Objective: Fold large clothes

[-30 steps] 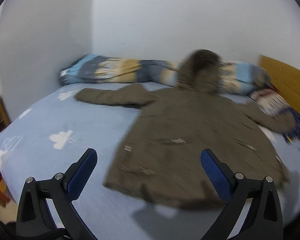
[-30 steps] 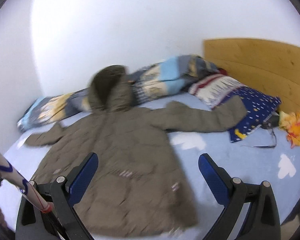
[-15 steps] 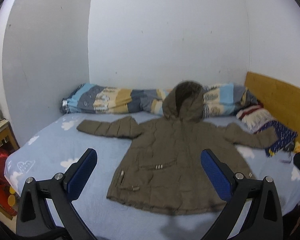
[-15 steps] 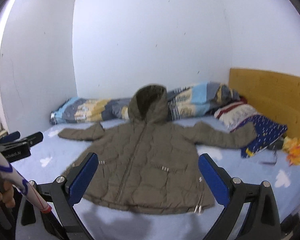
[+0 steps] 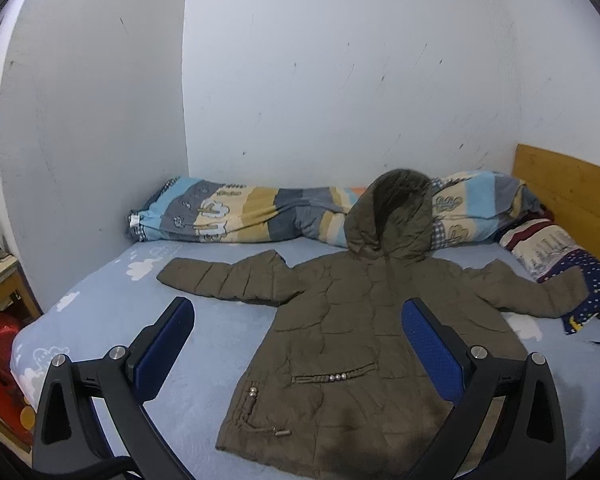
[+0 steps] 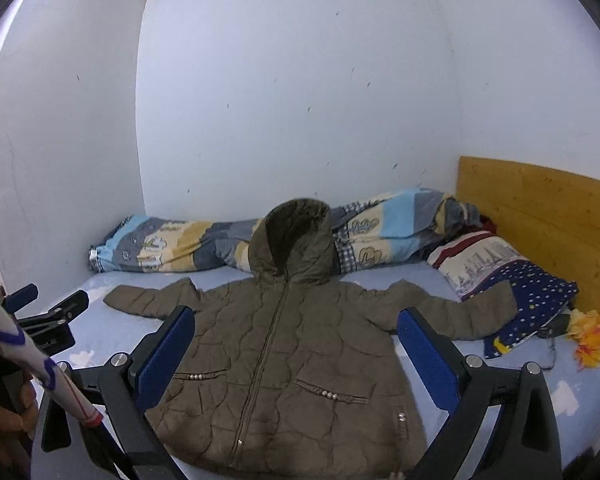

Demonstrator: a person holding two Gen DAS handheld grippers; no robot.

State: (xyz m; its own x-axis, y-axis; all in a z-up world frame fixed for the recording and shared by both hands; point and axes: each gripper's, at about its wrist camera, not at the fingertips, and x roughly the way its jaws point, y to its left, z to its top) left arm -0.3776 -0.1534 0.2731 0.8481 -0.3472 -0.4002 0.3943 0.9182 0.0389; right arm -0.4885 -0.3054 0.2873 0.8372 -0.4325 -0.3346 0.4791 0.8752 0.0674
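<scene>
Coat [image 6: 276, 364] flat on the bed [image 5: 100, 320], front up, zipped, both sleeves spread wide and the hood propped against the rolled quilt [image 5: 240, 216] at the wall. Nothing folded yet, by the look of it.

Left gripper [image 5: 296, 344] hangs above the near edge of the bed, jaws wide apart, nothing between them. Right gripper [image 6: 292, 352] the same: wide open, empty, looking straight down the zip.

Now, the trouble spots. That right sleeve [image 6: 460, 316] lies with its cuff on the dotted pillow [image 6: 540, 292], and a thin dark cord [image 6: 550, 344] sits just beside it; a careless pinch there could drag pillow or cord along with the cuff. The coat is puffy and quilted, so a shallow bite is likely to slip off, or take only the top layer and leave the back behind. Padding like this tends to spring back, so a folded sleeve may flop open again. The hood resting on the quilt could snag or pull it when the body is folded up. And the hem lies close to the near edge, so a tug this way might slide the whole coat off.
</scene>
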